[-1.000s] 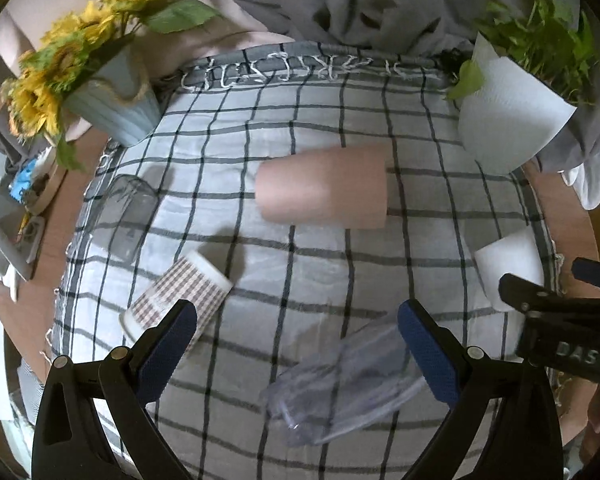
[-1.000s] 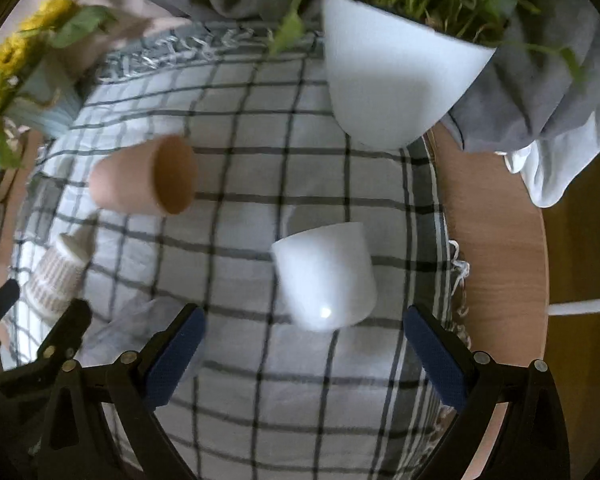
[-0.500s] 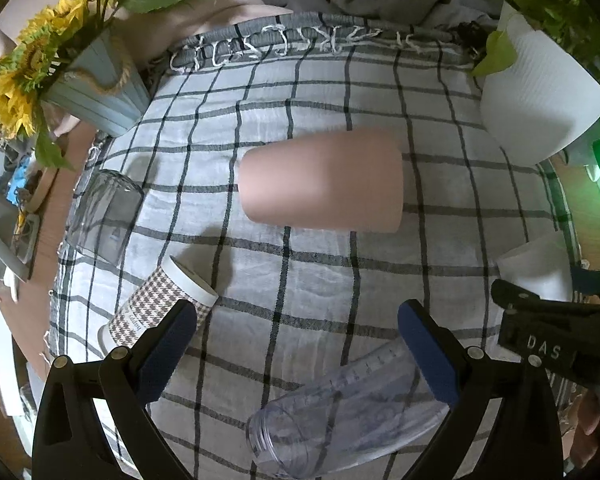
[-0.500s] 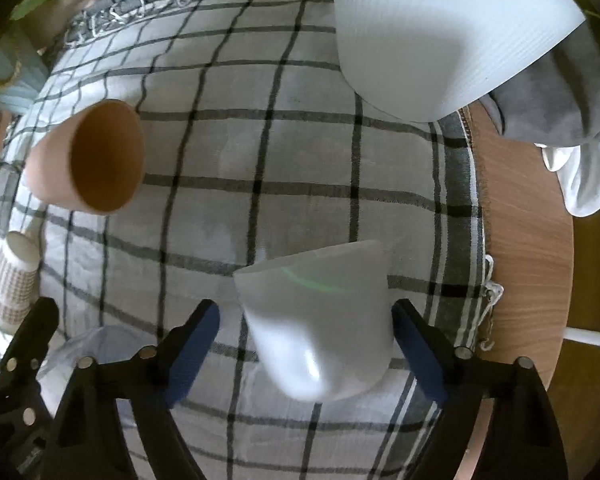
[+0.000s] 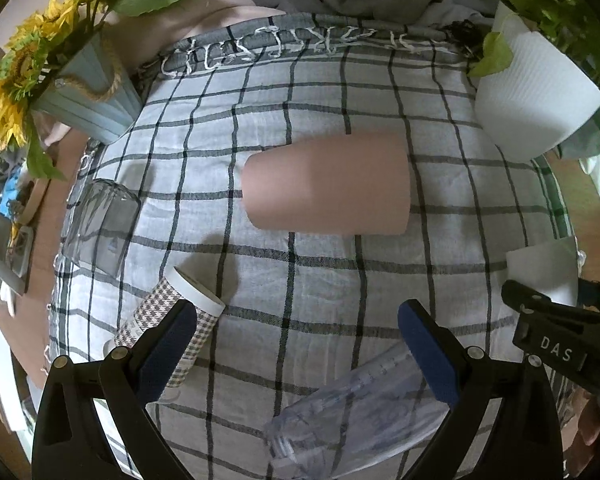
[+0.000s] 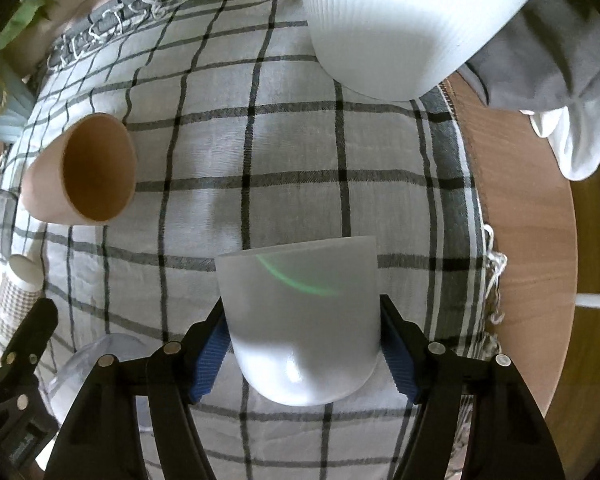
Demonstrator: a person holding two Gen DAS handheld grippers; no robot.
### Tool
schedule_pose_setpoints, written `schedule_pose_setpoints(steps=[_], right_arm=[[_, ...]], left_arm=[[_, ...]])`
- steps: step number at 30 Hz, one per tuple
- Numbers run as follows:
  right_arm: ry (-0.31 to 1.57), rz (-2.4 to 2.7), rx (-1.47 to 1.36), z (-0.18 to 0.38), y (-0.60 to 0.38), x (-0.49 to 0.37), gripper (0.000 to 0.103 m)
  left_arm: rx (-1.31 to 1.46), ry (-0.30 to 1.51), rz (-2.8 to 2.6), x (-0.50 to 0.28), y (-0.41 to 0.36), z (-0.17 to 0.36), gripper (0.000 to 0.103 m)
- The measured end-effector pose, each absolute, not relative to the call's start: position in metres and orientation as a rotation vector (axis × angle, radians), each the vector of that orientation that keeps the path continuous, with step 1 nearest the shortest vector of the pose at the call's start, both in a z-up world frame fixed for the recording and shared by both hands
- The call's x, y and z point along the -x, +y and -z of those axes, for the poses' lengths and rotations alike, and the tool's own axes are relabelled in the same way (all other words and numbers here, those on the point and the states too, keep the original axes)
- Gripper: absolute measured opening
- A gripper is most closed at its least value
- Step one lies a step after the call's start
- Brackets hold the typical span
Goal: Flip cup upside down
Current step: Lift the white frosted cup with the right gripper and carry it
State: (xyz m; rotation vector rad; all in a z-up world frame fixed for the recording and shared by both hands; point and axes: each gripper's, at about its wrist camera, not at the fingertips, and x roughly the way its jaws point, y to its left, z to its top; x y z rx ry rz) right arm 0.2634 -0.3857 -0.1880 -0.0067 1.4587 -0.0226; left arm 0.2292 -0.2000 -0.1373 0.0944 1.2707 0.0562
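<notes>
A frosted white cup [image 6: 300,316] lies on its side on the checked cloth, its mouth facing away from me. My right gripper [image 6: 304,356] is shut on it, a blue pad pressed to each side near its base. The cup also shows at the right edge of the left wrist view [image 5: 544,272], with the right gripper [image 5: 560,340] behind it. My left gripper [image 5: 300,352] is open and empty above the cloth. A pink cup [image 5: 328,184] lies on its side ahead of it, its brown inside showing in the right wrist view [image 6: 84,172].
A clear plastic cup [image 5: 360,404] lies on its side under the left gripper. A houndstooth paper cup [image 5: 172,328] and a clear glass [image 5: 100,228] are at the left. A white plant pot [image 6: 404,20] stands far right, a sunflower vase [image 5: 80,88] far left. The wooden table edge [image 6: 532,280] is to the right.
My right gripper moved forward around the white cup and closed on it. My left gripper moved forward over the cloth toward the pink cup and stayed open.
</notes>
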Motion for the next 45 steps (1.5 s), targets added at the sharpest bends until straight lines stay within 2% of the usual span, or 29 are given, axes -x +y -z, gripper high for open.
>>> schedule_pose_setpoints(steps=[15,27,34,45], right_arm=[[1.277,0.111,-0.123,0.101,-0.323,-0.181,0.069],[1.252,0.125,-0.213,0.091,-0.234,-0.127,0.069],[1.271,0.113,-0.234,0.108,-0.179,-0.102,0.069],[1.439,0.046,-0.281,0.175,-0.129,-0.095,0.069]], left_arm=[[-0.036,1.234,0.094,-0.203,-0.124,0.104,0.103],[-0.093,1.190,0.108,-0.171,-0.030,0.102,0.103],[-0.074,1.248,0.091,-0.160,0.018,0.121,0.103],[-0.103,1.330,0.047,-0.139,0.062,0.156,0.103]])
